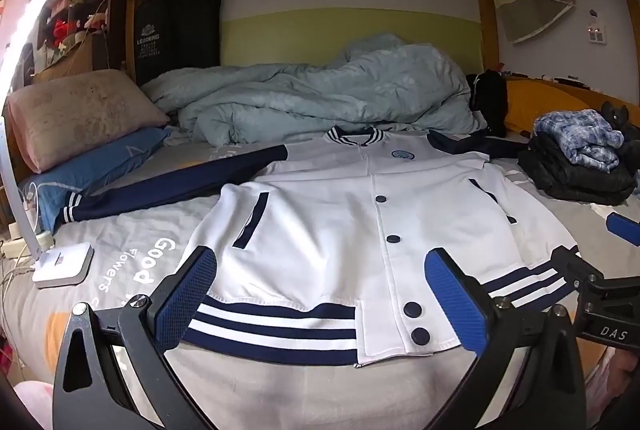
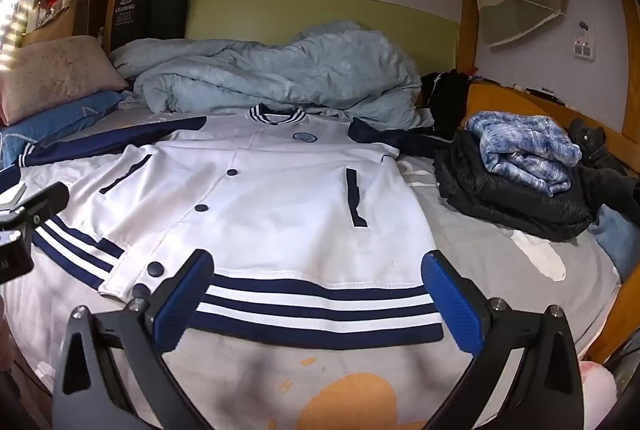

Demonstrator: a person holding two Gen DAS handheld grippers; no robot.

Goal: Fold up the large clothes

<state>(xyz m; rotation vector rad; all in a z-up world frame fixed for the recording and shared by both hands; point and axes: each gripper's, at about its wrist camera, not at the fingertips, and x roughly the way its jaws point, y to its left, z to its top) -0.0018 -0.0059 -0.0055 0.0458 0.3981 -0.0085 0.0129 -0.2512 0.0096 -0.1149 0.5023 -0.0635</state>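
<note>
— White and navy, that jacket (image 1: 340,222) lies buttoned and face up, flat on the bed (image 1: 260,386). From my left tool (image 1: 320,306), fingers wide apart and holding nothing, I see the hem just ahead and one navy sleeve (image 1: 168,181) stretched out sideways.

— And from the other side?

— My right tool (image 2: 318,304) is spread apart too, empty, over the striped hem (image 2: 320,306). No fold made yet, I judge; sleeves and body are all left. A folded pile (image 2: 516,185) sits beside it.
</note>
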